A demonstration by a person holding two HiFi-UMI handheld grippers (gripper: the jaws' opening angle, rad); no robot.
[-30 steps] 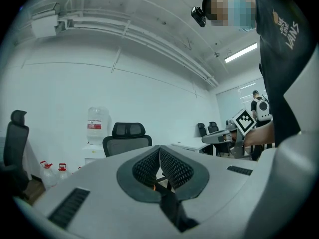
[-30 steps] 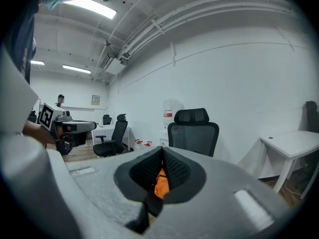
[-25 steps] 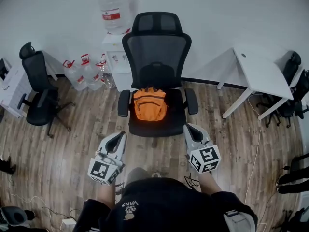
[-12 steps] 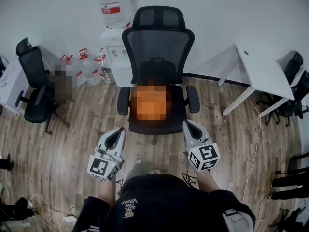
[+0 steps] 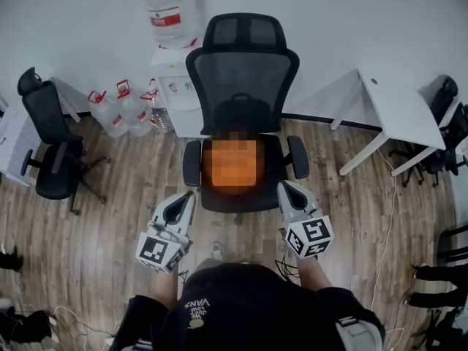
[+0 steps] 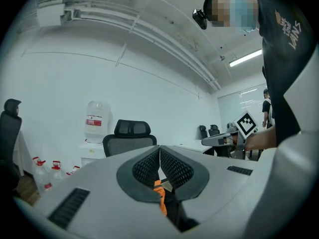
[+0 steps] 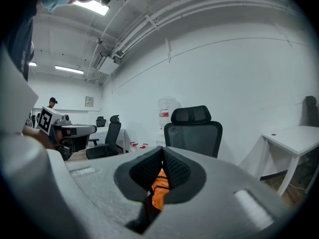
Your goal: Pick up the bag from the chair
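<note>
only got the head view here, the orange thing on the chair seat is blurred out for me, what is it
Observer: In the right gripper view it is an orange bag with dark lines across it, seen low in front of the black chair.
Operator: are my jaws open, cant tell from above
Observer: No. The left gripper has its jaws together with nothing between them; the bag only shows beyond them.
Operator: and the right
Observer: The right gripper is shut and empty too, aimed at the bag.
</note>
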